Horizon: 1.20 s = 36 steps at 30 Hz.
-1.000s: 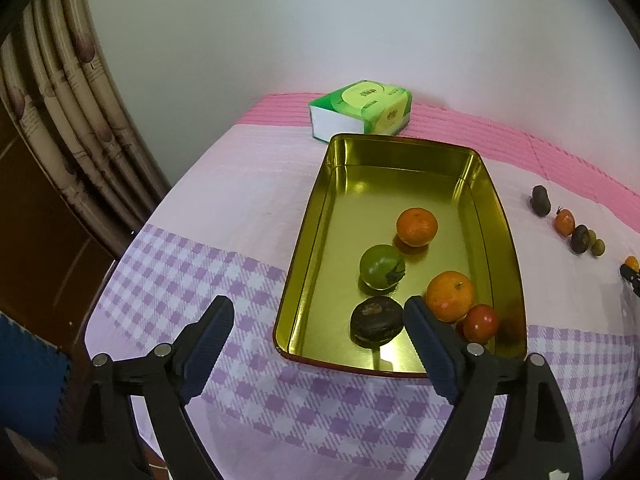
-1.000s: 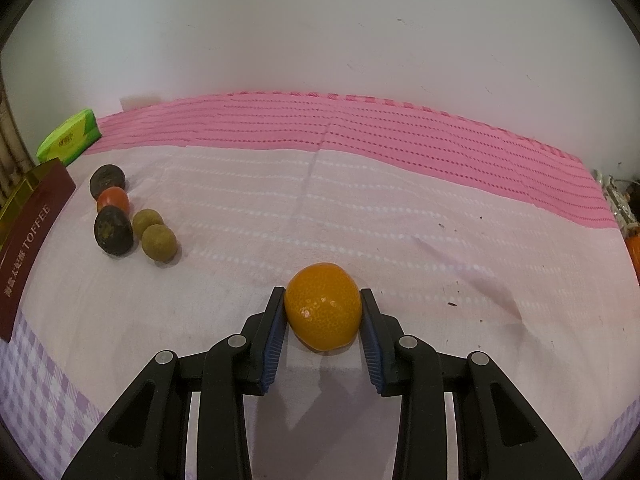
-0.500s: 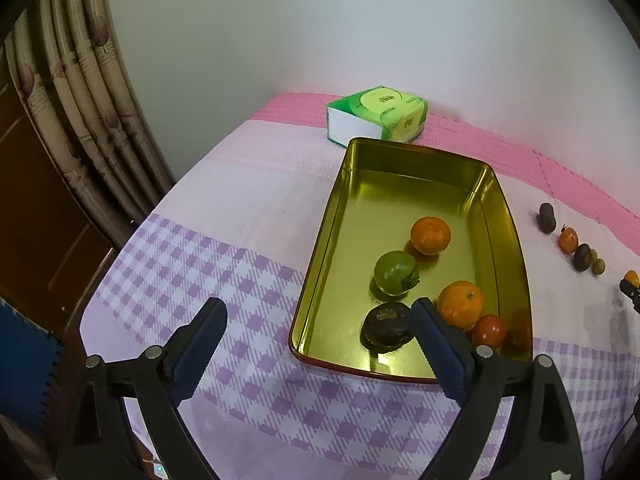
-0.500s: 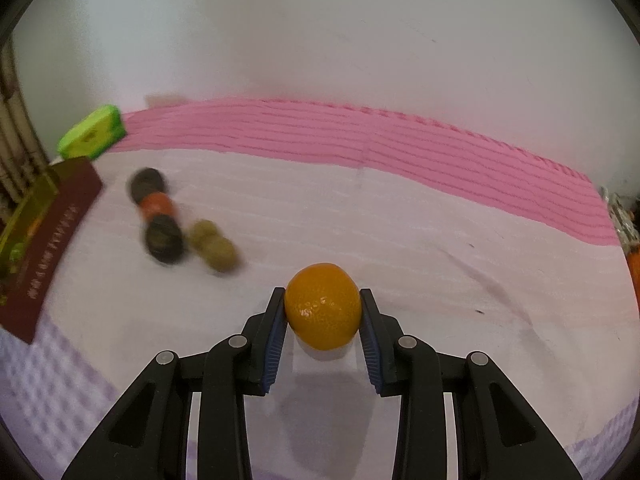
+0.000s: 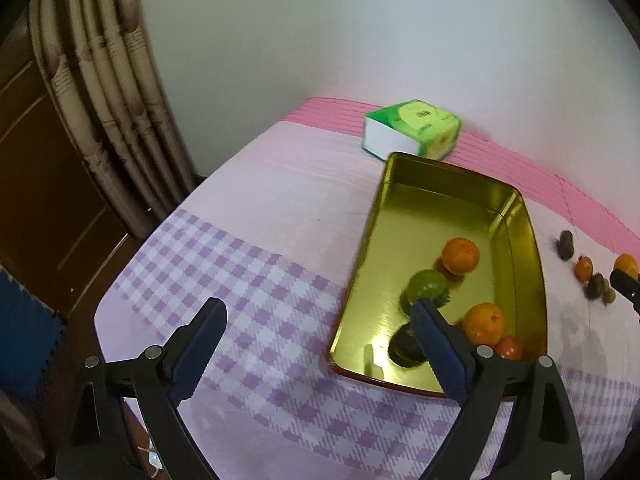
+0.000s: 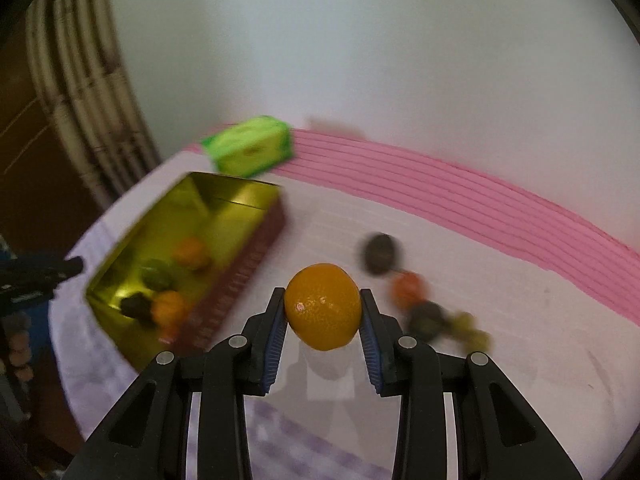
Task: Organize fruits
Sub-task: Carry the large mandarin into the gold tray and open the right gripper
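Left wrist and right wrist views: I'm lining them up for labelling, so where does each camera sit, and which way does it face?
Left wrist view: sits behind the open left hand-held gripper, looking down over the checked tablecloth toward the gold tin of fruit; only its two black fingers show.
Right wrist view: sits behind the right hand-held gripper, shut on an orange, facing the wall above loose fruit; its fingers show.
Both share the tin, the green tissue box and the pink-striped cloth edge.
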Motion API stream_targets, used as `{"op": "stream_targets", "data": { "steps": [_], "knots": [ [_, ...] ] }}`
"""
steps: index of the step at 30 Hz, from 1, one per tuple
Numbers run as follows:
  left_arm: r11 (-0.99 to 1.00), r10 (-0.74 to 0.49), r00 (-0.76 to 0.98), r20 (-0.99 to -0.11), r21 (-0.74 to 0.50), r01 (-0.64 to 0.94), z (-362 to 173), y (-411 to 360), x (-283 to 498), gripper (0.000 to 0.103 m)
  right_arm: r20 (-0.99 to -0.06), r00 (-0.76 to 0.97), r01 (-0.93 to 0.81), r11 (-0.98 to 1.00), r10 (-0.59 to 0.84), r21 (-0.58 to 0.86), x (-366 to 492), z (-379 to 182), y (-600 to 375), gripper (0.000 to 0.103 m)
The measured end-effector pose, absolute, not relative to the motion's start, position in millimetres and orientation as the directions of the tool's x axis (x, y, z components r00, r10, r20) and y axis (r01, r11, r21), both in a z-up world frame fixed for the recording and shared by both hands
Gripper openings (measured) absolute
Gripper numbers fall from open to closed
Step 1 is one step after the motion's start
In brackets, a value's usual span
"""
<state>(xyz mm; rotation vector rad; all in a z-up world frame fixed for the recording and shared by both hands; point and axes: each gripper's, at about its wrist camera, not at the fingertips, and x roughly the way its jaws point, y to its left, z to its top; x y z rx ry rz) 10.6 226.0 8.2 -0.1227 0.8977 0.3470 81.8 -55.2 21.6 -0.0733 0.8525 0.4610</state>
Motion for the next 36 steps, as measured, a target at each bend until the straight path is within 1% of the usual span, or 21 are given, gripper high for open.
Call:
{"op": "stream_targets", "data": {
  "steps": [6,12,23,36],
  "knots": [
    [0.899,0.278,0.532,-0.800,0.022,-0.437,6,245,10,0.092,-0.738,0.520,-0.497,0.855,0.430,0.147,87,21,4,0.036],
    [0.881,0.282,0.514,-0.810,0.006,-0.473,3,254,9,0.092,-0.762,0.480,-0.554,0.823,0.435,0.121,90,8,48,0.036],
    [0.890,0.267,0.526,-0.807,-0.003,-0.456,7,251,10,0.092,-0.812,0.435,-0.584,0.808,0.390,0.076,101,-17,80,0.036],
    [0.892,0.258,0.542,-0.800,-0.018,-0.452,11,251,7,0.092,-0.842,0.419,-0.589,0.807,0.341,0.034,103,-39,95,0.036]
  ]
}}
